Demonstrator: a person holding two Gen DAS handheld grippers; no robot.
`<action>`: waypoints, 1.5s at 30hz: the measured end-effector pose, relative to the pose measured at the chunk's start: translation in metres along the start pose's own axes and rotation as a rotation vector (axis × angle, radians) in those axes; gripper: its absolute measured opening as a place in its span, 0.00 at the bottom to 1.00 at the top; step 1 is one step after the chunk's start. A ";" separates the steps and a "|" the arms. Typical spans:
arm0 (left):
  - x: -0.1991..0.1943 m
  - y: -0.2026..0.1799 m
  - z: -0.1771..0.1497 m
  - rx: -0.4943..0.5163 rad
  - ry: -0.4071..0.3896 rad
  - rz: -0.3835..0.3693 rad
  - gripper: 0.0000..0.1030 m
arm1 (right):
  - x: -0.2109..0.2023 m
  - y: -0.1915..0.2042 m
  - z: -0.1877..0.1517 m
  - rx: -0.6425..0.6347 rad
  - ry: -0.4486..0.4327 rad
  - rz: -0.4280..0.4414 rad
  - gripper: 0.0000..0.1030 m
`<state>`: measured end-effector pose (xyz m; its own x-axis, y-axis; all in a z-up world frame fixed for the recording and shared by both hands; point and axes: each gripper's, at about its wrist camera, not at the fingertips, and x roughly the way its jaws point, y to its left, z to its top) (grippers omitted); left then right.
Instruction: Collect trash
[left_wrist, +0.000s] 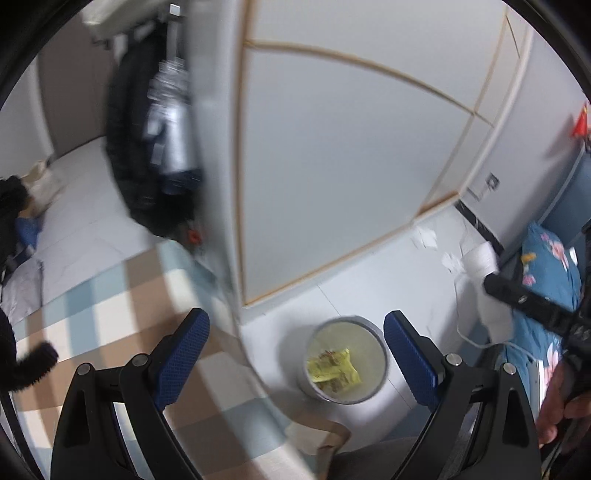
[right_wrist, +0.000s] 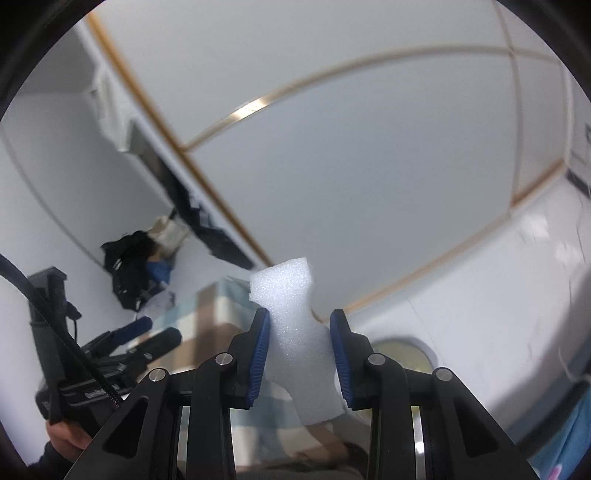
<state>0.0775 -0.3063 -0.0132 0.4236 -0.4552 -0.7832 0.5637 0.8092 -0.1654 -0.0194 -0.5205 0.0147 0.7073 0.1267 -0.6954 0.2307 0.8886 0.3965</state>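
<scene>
The foam piece (right_wrist: 295, 332), white and irregular in outline, is clamped between the blue pads (right_wrist: 258, 358) of the right gripper (right_wrist: 301, 354); the jaws stand narrow, pressing it on both sides, and its upper end projects beyond the fingertips. In the left wrist view the same foam piece (left_wrist: 484, 258) shows at the tip of the right gripper (left_wrist: 495, 280), held in the air to the right of the bin and above the white floor (left_wrist: 369, 266). The bin (left_wrist: 382, 373), round and pale-rimmed, stands on the floor beside a grey cabinet (left_wrist: 332, 147) with thin gold trim; a yellow wrapper (left_wrist: 334, 367) lies inside it. Scraps of white paper (left_wrist: 428, 238) lie on the floor near the cabinet's corner. The left gripper (left_wrist: 295, 354) is spread wide with nothing between its pads; the bin appears between its fingers, further off. A checked cloth (left_wrist: 110, 295) lies left of the cabinet; a blue floral fabric (left_wrist: 550, 266) lies at the right edge. The frames are blurred.
</scene>
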 end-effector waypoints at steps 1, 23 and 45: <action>0.007 -0.005 0.000 0.010 0.014 -0.005 0.91 | 0.006 -0.012 -0.004 0.013 0.012 -0.024 0.31; 0.119 -0.055 -0.010 0.091 0.246 -0.019 0.90 | 0.148 -0.149 -0.096 0.254 0.325 -0.099 0.33; 0.142 -0.062 -0.014 0.113 0.292 0.030 0.90 | 0.178 -0.177 -0.129 0.331 0.367 -0.135 0.54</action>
<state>0.0923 -0.4162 -0.1228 0.2289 -0.2930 -0.9283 0.6364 0.7667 -0.0851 -0.0202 -0.5985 -0.2567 0.3890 0.2194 -0.8947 0.5450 0.7282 0.4155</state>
